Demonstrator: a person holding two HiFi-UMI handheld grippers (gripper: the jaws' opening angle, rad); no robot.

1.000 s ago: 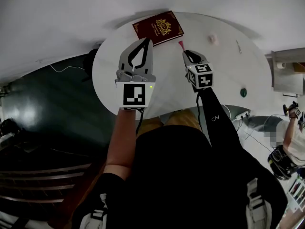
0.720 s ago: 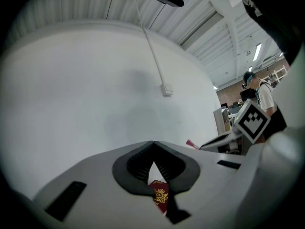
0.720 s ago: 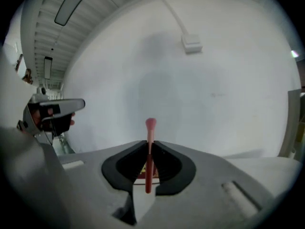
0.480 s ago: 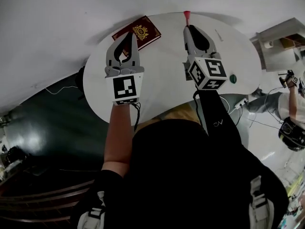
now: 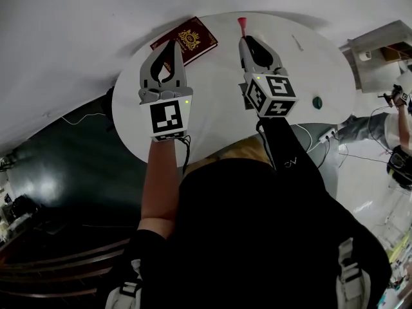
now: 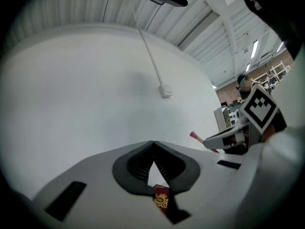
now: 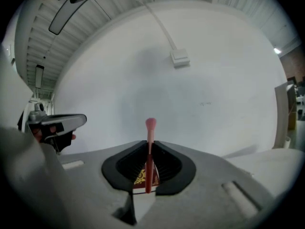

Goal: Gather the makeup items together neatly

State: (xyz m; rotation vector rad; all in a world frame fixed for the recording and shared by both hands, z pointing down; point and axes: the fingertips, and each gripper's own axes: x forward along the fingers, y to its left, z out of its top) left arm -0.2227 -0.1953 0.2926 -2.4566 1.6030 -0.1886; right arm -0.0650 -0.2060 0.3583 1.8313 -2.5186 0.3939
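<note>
Carry step: my right tool grips brush; left tool closed, empty. Next, I'd set brush down beside red case.

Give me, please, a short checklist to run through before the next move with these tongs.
1. Right tongs clamped on the pink brush: ok.
2. Brush sticks straight out past the tips: ok.
3. Left tongs shut and empty: ok.
4. Burgundy case lies flat on the table, nothing on top: ok.
5. Bare table beside the case for the brush: ok.
6. Everything gathered near the case: not ok; a small green object sits apart near the table's right edge.
</note>
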